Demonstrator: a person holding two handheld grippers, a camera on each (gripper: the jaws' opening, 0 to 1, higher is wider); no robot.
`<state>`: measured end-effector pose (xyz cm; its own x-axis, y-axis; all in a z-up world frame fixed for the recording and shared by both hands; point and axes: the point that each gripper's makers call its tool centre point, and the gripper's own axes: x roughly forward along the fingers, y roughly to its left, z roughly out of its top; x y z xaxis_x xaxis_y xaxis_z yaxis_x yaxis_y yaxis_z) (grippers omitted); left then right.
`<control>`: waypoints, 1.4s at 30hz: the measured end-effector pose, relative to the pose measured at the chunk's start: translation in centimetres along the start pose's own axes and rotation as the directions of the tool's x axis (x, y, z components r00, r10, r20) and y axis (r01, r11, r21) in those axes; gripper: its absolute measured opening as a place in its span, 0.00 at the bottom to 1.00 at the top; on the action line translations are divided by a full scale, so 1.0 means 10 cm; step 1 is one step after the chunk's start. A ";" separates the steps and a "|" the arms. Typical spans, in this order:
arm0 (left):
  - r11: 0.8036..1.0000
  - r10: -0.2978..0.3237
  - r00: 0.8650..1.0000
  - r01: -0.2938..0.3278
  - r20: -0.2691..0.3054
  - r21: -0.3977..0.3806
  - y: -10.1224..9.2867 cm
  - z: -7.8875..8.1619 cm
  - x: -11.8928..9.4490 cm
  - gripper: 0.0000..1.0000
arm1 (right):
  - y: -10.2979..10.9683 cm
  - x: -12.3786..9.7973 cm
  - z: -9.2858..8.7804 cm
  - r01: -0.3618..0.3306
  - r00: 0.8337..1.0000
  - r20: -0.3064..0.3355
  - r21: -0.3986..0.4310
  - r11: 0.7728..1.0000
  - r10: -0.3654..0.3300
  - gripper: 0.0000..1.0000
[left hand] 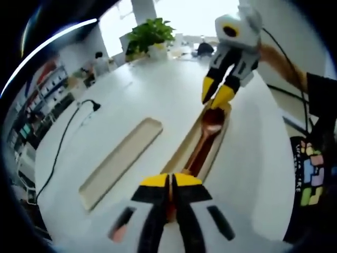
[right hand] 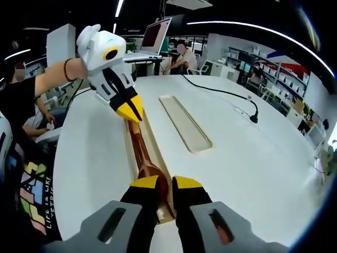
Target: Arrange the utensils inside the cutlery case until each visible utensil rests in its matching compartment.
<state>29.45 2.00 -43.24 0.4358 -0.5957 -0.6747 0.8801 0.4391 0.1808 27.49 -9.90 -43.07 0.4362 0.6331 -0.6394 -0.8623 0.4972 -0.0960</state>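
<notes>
The wooden spoon [left hand: 202, 145] lies lengthwise in the narrow tray of the cutlery case [left hand: 181, 153], held at both ends. The left tool [left hand: 170, 182] is clenched on the handle end directly ahead of its jaws, and the right tool [right hand: 165, 184] has its jaws a little apart around the bowl [right hand: 152, 176], though I cannot tell whether they actually grip it. In the left gripper view the right tool sits at the far end of the tray, tips over the bowl. The spoon looks essentially seated in its compartment; what remains, as I judge it, is to let go and deal with the second tray or lid [left hand: 121, 161], which lies beside the first, to the left of the left tool. I see no other utensils. The white round bench [right hand: 253, 158] carries a black cable [right hand: 226, 94]. Beyond it are a potted plant [left hand: 150, 37], shelving, a laptop [right hand: 155, 37] and seated people.
</notes>
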 end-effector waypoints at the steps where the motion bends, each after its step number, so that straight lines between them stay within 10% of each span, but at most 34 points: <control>1: 1.000 0.020 1.000 -0.020 0.007 -0.002 0.05 -0.01 -0.01 0.02 | -0.01 0.01 0.01 0.007 1.000 0.003 0.005 1.000 -0.007 0.09; 11: 0.947 0.137 0.988 -0.110 0.070 -0.300 0.59 -0.23 -0.21 0.01 | -0.13 0.08 0.18 0.059 0.998 0.031 0.039 0.998 -0.060 0.08; 20: 0.806 0.175 0.980 -0.089 0.092 -0.585 0.93 -0.48 -0.29 0.01 | -0.42 0.30 0.19 0.137 0.988 -0.073 0.011 0.990 -0.136 0.09; 29: 0.731 0.235 0.966 -0.103 0.107 -0.675 1.32 -0.61 -0.31 0.05 | -0.62 0.51 0.25 0.190 0.968 -0.166 -0.001 0.982 -0.187 0.13; 42: 0.726 0.285 0.958 -0.205 0.016 -0.657 1.52 -0.75 -0.15 0.24 | -0.80 0.73 0.17 0.207 0.949 -0.257 0.081 0.975 -0.180 0.17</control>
<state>40.77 14.64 -44.89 0.6715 -0.4564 -0.5838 0.4255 0.8825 -0.2005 38.05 -8.26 -45.73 0.5029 0.3591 -0.7862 -0.7298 0.6638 -0.1637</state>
